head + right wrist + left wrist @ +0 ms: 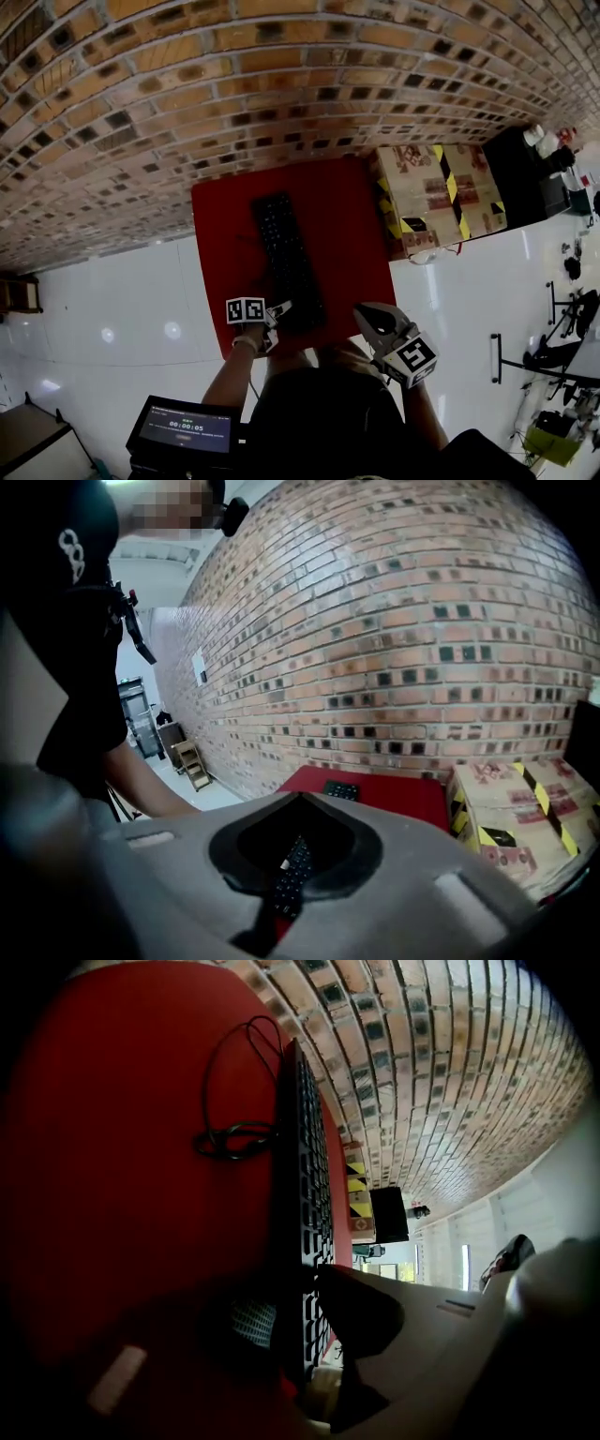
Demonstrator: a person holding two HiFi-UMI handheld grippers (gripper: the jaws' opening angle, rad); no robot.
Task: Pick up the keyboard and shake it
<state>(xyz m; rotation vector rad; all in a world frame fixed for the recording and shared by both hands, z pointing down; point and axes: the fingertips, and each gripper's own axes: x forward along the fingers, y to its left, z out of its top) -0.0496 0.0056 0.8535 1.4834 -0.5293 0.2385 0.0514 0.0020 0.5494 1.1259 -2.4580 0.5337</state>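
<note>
A black keyboard [286, 258] lies lengthwise on a red mat [347, 216] on the floor. My left gripper [279, 309] is at the keyboard's near end. In the left gripper view the keyboard [305, 1176] shows edge-on and runs between the jaws of the left gripper [291, 1307]. The jaws stand apart around it, with the right fingertip [352, 1312] close to the key face. Its cable [234, 1138] is coiled on the mat [112, 1147]. My right gripper [367, 316] hovers to the keyboard's near right, shut and empty. In its own view the right gripper [300, 803] looks over the keyboard [292, 874].
A brick wall [234, 84] stands behind the mat. A cardboard box with yellow-black tape [436, 192] sits against the mat's right edge, with a black case [525, 173] beyond it. A screen with a timer [183, 427] is at the near left. A wooden stool [19, 292] is far left.
</note>
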